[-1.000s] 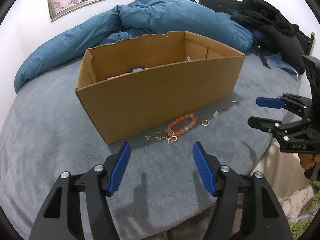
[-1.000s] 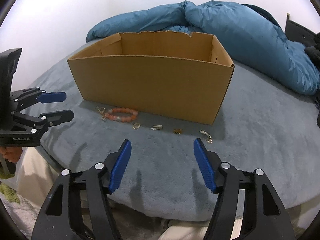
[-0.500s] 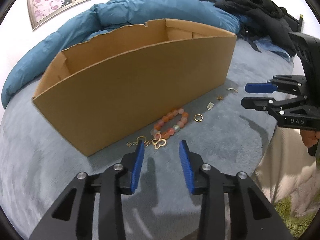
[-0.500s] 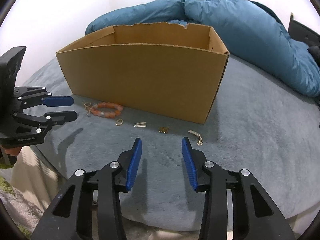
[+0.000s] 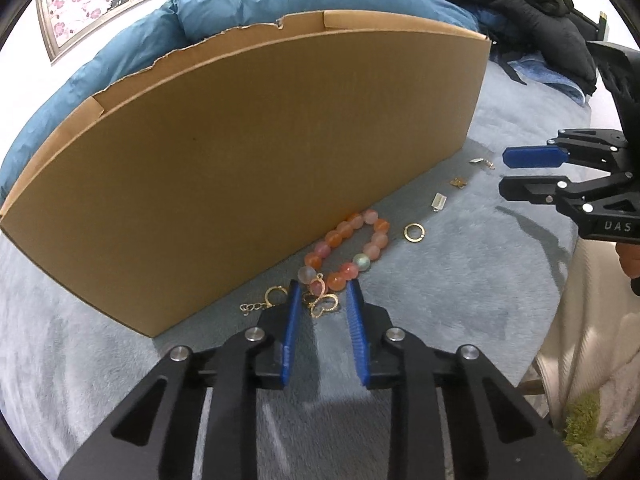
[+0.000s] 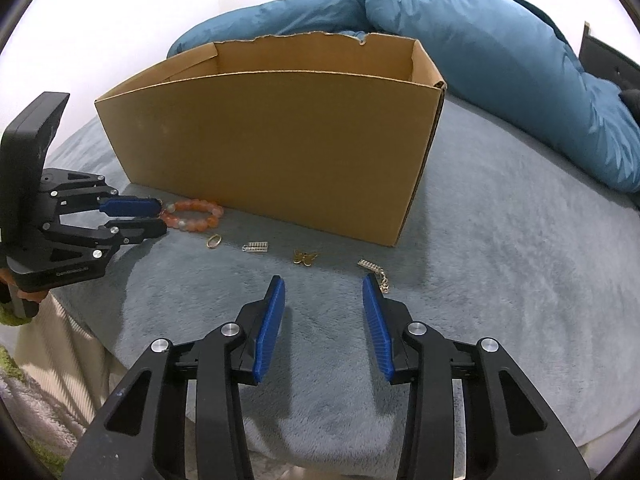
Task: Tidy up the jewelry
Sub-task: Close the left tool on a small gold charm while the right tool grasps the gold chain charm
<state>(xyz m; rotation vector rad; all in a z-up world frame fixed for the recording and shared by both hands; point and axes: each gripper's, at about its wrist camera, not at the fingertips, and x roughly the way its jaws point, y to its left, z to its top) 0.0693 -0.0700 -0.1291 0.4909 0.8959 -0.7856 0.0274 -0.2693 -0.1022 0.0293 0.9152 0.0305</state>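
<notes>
Jewelry lies in a row on the grey blanket in front of a cardboard box (image 5: 260, 152) (image 6: 280, 152). An orange bead bracelet (image 5: 352, 248) (image 6: 194, 214) has a gold butterfly charm (image 5: 324, 306) at its near end. My left gripper (image 5: 324, 292) (image 6: 160, 220) straddles that charm; its jaws are closing and the pads stand clear of it. To the right lie a gold ring (image 5: 414, 233) (image 6: 214, 241), a silver clasp (image 6: 256, 247), a small gold butterfly (image 6: 305, 257) and a chain piece (image 6: 374, 270). My right gripper (image 6: 323, 280) (image 5: 506, 172) is open and holds nothing, its right fingertip close to the chain piece.
A gold hoop with a short chain (image 5: 266, 298) lies left of the charm. A blue duvet (image 6: 500, 60) is heaped behind the box and dark clothes (image 5: 520, 8) lie at the far right. The bed edge (image 5: 568, 280) drops off beside the right gripper.
My left gripper has dropped forward to the bracelet's charm end and its jaws have narrowed around the charm. The right gripper's jaws narrowed early, then held, and it edged toward the chain piece.
</notes>
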